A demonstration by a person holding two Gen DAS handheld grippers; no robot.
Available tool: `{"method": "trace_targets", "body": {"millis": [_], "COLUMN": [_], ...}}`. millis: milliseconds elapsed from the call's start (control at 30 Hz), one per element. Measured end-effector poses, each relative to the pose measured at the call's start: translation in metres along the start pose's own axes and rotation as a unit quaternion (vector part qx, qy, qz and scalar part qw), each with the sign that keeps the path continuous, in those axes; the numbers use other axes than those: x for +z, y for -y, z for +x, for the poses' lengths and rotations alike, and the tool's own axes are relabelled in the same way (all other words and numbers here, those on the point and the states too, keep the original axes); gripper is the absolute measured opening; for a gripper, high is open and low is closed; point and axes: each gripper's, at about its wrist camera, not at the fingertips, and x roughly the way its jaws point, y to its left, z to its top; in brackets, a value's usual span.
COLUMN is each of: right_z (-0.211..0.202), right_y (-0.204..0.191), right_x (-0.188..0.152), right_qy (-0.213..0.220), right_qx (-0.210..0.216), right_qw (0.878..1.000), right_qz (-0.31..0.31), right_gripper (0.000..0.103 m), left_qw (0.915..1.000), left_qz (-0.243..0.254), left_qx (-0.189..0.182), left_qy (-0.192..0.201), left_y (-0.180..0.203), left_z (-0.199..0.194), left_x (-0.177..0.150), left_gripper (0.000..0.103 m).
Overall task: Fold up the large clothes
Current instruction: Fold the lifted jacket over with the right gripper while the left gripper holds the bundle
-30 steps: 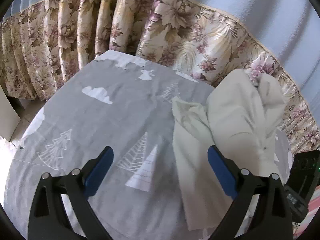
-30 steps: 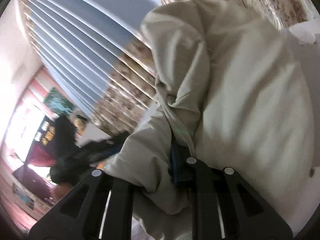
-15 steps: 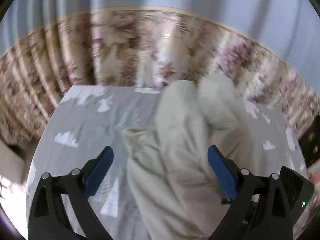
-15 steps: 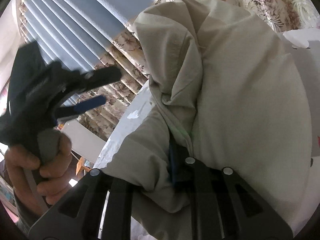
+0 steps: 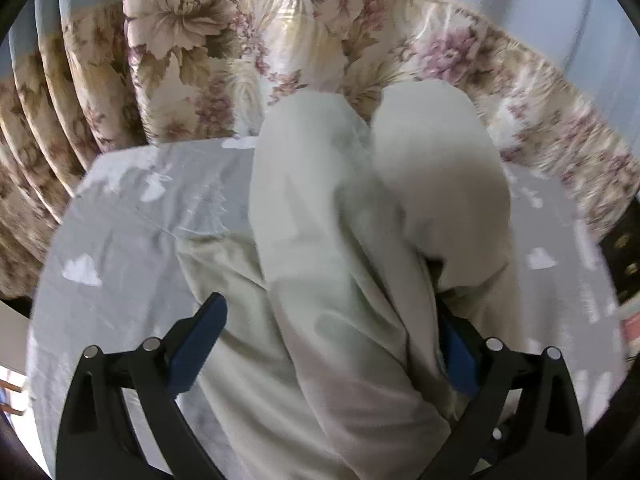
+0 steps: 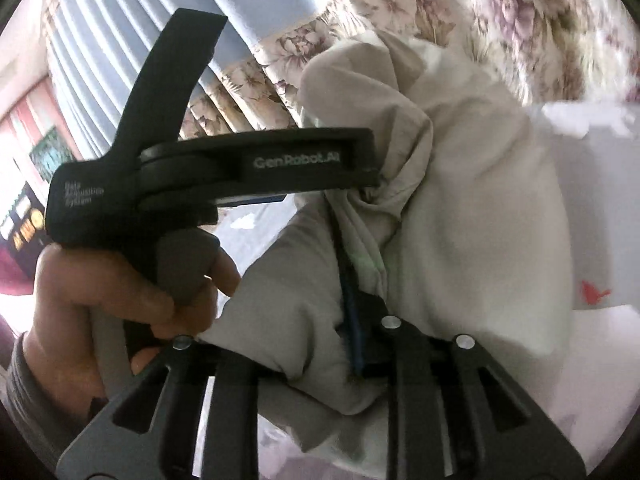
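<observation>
A cream garment (image 5: 340, 220) lies bunched and lifted into two humps on a grey sheet (image 5: 120, 240) printed with white clouds and trees. My left gripper (image 5: 328, 308) is open wide and straddles the garment; the fabric partly covers its right blue pad. In the right wrist view, one of the left gripper's fingers (image 6: 304, 160) pokes into a twist of the garment (image 6: 460, 200), and a hand (image 6: 100, 292) holds its handle. My right gripper (image 6: 344, 308) has a fold of the garment between its jaws, which are opening. Cloth hides its left finger.
Floral curtains (image 5: 240, 60) with blue fabric above hang right behind the sheet's far edge. A dark device (image 5: 624, 248) sits at the right edge. A red bird print (image 6: 592, 292) marks the sheet to the right of the garment.
My left gripper swung from the bare sheet over onto the garment, which now sits between its fingers. The hand holding it came close to my right gripper, whose jaws parted slightly.
</observation>
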Motion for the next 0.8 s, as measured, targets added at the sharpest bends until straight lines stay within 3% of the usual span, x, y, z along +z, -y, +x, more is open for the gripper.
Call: {"method": "trace_targets", "body": {"millis": [67,100,233,367,400,433,500,533,567,733,800], "right_z": [0.002,0.005,0.010,0.010,0.006,0.003,-0.008,-0.019,-0.028,-0.043,-0.045], "right_y": [0.003,0.005,0.007,0.007,0.006,0.005,0.002,0.002,0.003,0.008,0.009], "right_x": [-0.002,-0.002,-0.002,0.000,0.000,0.001,0.002,0.002,0.002,0.009,0.013], "right_qy": [-0.001,-0.005,-0.006,-0.006,-0.007,-0.007,0.009,0.026,0.042,0.052,0.043], "right_qx": [-0.002,0.000,0.005,0.004,0.000,-0.003,-0.019,-0.047,-0.067,-0.114,-0.112], "right_qw": [1.000,1.000,1.000,1.000,1.000,1.000,1.000,0.999,0.997,0.992,0.992], "right_qz": [-0.005,-0.001,0.009,0.014,0.011,0.009,-0.002,-0.006,-0.004,-0.017,-0.027], "right_gripper": [0.024,0.024,0.024,0.025,0.030,0.034,0.055,0.083,0.100,0.100,0.100], "left_qw": [0.9989,0.9989,0.9982,0.9992,0.9995,0.9997,0.9996,0.9997,0.9997,0.9994,0.9992], "left_qz": [0.002,0.009,0.056,0.025,0.019,0.019,0.007,0.007,0.011,0.002,-0.003], "left_qx": [-0.046,-0.047,0.017,0.015,0.011,0.003,-0.024,-0.021,-0.021,-0.033,-0.036], "left_qy": [-0.006,-0.005,-0.011,-0.026,-0.023,-0.017,-0.016,-0.011,-0.006,0.012,0.019], "left_y": [0.007,0.012,0.028,0.012,0.010,0.010,0.010,0.010,0.011,0.004,-0.004], "left_z": [-0.006,-0.008,0.001,0.022,0.024,0.024,0.022,0.020,0.017,0.006,0.000], "left_x": [-0.003,-0.005,-0.010,-0.013,-0.015,-0.017,-0.020,-0.021,-0.021,-0.027,-0.030], "left_gripper": [0.095,0.095,0.096,0.097,0.095,0.079,0.055,0.047,0.044,0.034,0.033]}}
